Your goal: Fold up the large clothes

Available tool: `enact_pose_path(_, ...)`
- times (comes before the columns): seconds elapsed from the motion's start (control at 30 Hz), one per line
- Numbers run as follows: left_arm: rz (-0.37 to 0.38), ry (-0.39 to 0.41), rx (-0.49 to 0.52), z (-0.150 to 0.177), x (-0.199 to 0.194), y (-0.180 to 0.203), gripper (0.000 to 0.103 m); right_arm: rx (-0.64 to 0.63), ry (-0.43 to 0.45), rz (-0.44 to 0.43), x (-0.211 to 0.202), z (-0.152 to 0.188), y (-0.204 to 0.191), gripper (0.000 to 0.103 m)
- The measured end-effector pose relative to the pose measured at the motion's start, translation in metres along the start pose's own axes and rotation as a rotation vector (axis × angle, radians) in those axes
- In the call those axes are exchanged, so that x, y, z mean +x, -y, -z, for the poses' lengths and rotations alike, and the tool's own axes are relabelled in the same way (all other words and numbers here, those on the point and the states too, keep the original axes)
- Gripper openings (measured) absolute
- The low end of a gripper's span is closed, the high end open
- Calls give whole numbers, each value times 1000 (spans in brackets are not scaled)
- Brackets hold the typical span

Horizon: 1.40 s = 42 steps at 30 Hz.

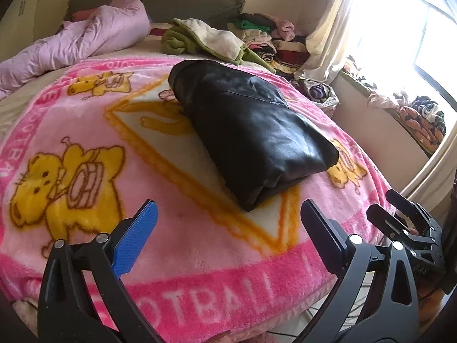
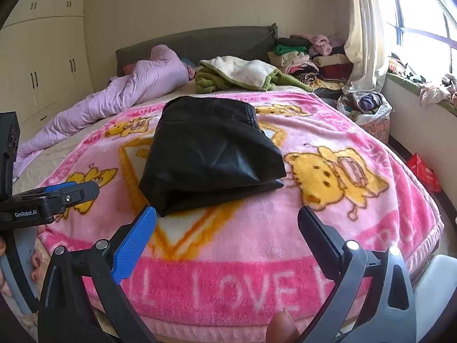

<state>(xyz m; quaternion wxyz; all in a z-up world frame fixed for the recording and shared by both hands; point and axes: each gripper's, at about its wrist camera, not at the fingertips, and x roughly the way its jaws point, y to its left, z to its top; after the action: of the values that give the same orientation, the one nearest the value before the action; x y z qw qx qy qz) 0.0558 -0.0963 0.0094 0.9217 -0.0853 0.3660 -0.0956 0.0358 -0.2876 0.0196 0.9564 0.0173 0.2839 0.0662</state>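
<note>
A black leather garment (image 1: 251, 125) lies folded into a thick rectangle on the pink cartoon blanket (image 1: 85, 114) in the middle of the bed. It also shows in the right wrist view (image 2: 211, 154). My left gripper (image 1: 228, 228) is open and empty, held back near the bed's front edge, short of the garment. My right gripper (image 2: 227, 228) is open and empty, also near the front edge. The right gripper shows at the right edge of the left wrist view (image 1: 400, 214). The left gripper shows at the left edge of the right wrist view (image 2: 71, 194).
A lilac quilt (image 2: 128, 91) lies bunched at the back left. A green and white fleece (image 2: 242, 74) lies behind the garment. Stacks of folded clothes (image 2: 308, 57) sit at the back right by the curtain (image 2: 365, 28). A bag of clothes (image 2: 365, 105) stands beside the bed.
</note>
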Motion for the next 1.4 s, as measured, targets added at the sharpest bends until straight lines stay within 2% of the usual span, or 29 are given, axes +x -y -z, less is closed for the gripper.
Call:
enact_pose_path(0.4, -27, -5, 10, 3, -3, 1, 94, -12, 13, 29, -2, 0, 4, 99)
enact_pose_path(1.4, -82, -12, 24, 3, -3, 1, 94, -48, 6, 22, -1, -1, -2, 99)
